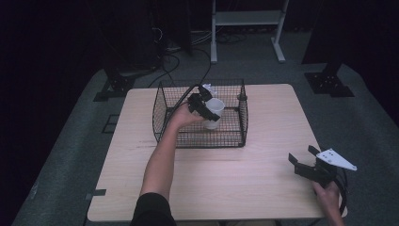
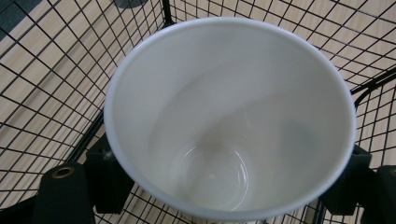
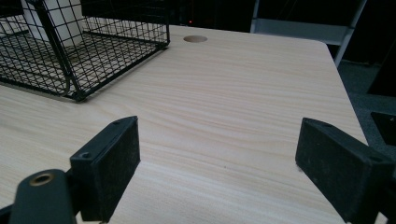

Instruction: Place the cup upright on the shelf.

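Note:
A white cup (image 1: pixel 216 111) is inside the black wire basket (image 1: pixel 200 141) at the back middle of the table. My left gripper (image 1: pixel 202 106) reaches in over the basket's left side and is shut on the cup, one jaw on each side of it. The left gripper view looks down into the cup (image 2: pixel 224 121), which is empty, with basket mesh (image 2: pixel 42 79) below it. I cannot tell whether the cup touches the basket floor. My right gripper (image 1: pixel 301 153) is open near the table's front right corner with nothing between its jaws; its own view shows the gripper (image 3: pixel 224 158) over bare wood.
The light wooden table (image 1: pixel 226 174) has a round hole (image 3: pixel 195 38) near its far edge. The basket (image 3: pixel 70 51) lies left of and beyond the right gripper. A metal rack (image 1: pixel 247 19) and dark stands are on the floor behind the table.

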A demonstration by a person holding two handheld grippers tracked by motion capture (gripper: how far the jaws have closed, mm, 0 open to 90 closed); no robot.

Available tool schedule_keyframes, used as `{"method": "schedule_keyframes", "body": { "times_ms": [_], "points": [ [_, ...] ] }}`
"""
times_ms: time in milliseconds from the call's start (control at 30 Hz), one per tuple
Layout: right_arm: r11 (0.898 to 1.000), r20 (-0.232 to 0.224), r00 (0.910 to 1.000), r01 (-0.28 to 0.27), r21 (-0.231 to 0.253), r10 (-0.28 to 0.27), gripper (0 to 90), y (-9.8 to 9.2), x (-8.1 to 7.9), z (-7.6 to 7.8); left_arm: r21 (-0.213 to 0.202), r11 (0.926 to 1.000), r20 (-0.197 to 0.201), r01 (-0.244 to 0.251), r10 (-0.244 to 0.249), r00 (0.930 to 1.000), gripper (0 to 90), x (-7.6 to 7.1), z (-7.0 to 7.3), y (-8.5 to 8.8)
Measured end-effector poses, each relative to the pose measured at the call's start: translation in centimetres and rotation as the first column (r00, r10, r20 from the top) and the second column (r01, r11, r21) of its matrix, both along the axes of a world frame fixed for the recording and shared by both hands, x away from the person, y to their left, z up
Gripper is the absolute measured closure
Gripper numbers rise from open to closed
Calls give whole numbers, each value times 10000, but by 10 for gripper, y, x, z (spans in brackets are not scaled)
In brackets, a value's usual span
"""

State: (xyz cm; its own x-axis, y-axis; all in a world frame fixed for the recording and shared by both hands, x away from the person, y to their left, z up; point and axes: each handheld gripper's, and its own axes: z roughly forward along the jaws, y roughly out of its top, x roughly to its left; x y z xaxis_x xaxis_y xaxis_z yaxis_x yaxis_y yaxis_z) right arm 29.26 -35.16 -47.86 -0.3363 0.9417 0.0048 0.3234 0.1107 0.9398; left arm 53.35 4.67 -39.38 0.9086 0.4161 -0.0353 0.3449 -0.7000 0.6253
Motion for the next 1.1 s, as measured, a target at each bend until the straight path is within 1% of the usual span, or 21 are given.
{"method": "schedule_keyframes", "body": {
  "times_ms": [67,133,267,300,333,400,433,633,833,1033,1100],
  "points": [
    [10000,-2,10000,0,1,0,130,0,0,0,52,10000,-68,46,-46,10000,207,0,-2,-1],
    [10000,4,10000,-2,-11,2,130,0,0,0,195,9998,-63,92,-91,9999,207,0,-3,-1],
    [10000,6,10000,-2,-21,2,130,0,0,0,184,9998,-142,120,-117,9998,207,0,-6,-1],
    [10000,7,10000,3,-21,-3,130,0,0,0,228,9997,-270,120,-114,9996,207,1,-9,-1],
    [10000,7,10000,3,-21,-3,130,0,0,0,228,9997,-270,120,-114,9996,207,1,-9,-1],
    [10000,2,10000,0,-24,0,130,0,0,0,374,9992,-344,118,-105,9994,207,1,-12,0],
    [10000,0,10000,-4,-28,4,130,0,0,0,228,9997,-359,11,-3,9994,206,2,-12,2],
    [10000,7,10000,-9,-24,9,130,0,0,0,276,9996,-427,-11,23,9991,206,1,-13,4],
    [10000,12,10000,-6,-20,6,130,0,-1,0,561,9984,-374,52,-31,9993,206,-2,-12,6],
    [10000,17,10000,-28,-53,29,130,1,-1,0,618,9981,-366,24,-1,9993,204,-5,-12,8],
    [10000,15,10000,-19,-46,19,130,1,0,0,665,9978,-425,32,-3,9991,202,-5,-13,8]
  ]
}}
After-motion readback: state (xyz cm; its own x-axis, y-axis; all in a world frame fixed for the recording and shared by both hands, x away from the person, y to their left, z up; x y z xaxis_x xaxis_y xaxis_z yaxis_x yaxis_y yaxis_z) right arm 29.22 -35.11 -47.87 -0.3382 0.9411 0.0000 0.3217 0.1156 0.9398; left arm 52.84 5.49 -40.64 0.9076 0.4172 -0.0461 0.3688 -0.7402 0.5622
